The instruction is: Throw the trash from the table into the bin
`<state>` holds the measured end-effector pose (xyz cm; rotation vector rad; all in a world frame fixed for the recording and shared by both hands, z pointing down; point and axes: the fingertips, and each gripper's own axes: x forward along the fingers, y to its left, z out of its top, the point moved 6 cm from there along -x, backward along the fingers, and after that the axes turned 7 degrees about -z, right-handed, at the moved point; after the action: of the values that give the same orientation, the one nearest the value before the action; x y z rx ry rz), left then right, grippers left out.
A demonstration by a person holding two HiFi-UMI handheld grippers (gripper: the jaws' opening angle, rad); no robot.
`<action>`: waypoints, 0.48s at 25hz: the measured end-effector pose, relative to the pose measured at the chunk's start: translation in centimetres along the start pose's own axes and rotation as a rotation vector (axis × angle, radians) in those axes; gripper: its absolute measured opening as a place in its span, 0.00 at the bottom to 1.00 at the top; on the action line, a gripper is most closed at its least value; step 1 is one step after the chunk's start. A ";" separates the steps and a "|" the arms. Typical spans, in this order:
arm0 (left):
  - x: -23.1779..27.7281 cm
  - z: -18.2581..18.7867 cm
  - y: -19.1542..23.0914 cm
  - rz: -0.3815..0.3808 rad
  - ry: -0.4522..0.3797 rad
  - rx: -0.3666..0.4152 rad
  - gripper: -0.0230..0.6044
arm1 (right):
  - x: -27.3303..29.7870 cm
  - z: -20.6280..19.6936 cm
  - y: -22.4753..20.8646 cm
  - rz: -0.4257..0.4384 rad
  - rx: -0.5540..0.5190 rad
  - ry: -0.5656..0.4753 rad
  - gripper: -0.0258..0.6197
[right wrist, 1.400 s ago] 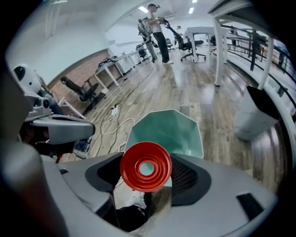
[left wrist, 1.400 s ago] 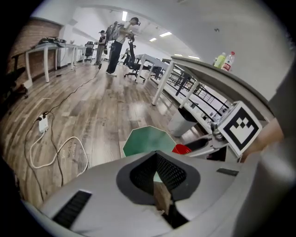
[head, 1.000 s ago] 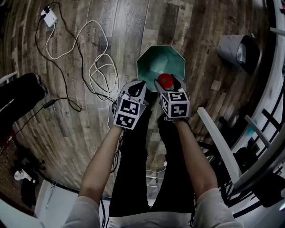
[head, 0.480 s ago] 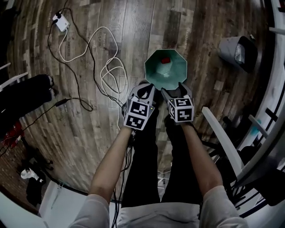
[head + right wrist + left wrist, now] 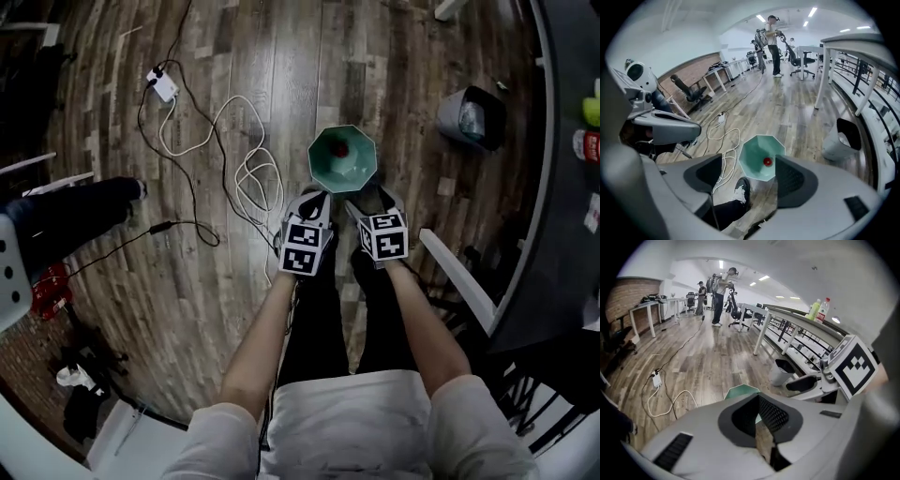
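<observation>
Right gripper (image 5: 752,179) is standing wide open; its jaws have just been opening, with nothing between them. Left gripper (image 5: 759,416) is sitting closed, holding nothing. Red trash piece (image 5: 341,148) is lying inside the teal bin (image 5: 323,166), upper centre of the head view.

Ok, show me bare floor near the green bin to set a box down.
Bare boards lie beyond the green bin, between the white cable and the grey bin. More lie at the left, below the black cable. Crowded: the cable loops, and the table frame at right.
</observation>
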<state>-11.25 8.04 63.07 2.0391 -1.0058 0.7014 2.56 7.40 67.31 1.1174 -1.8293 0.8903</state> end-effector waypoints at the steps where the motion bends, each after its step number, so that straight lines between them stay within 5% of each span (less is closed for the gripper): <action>1: -1.0 0.8 -0.7 0.013 -0.016 -0.015 0.08 | -1.3 0.4 -0.1 -0.004 0.004 -0.007 0.63; 8: -9.4 4.0 -4.7 0.118 -0.100 -0.126 0.08 | -11.0 2.3 0.9 -0.004 0.057 -0.060 0.61; 12: -13.8 6.3 -6.6 0.137 -0.126 -0.148 0.08 | -16.9 4.6 1.6 0.013 -0.006 -0.131 0.61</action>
<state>-12.34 11.55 46.96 1.9186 -1.2425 0.5559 4.81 10.03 50.11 1.1852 -1.9461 0.8354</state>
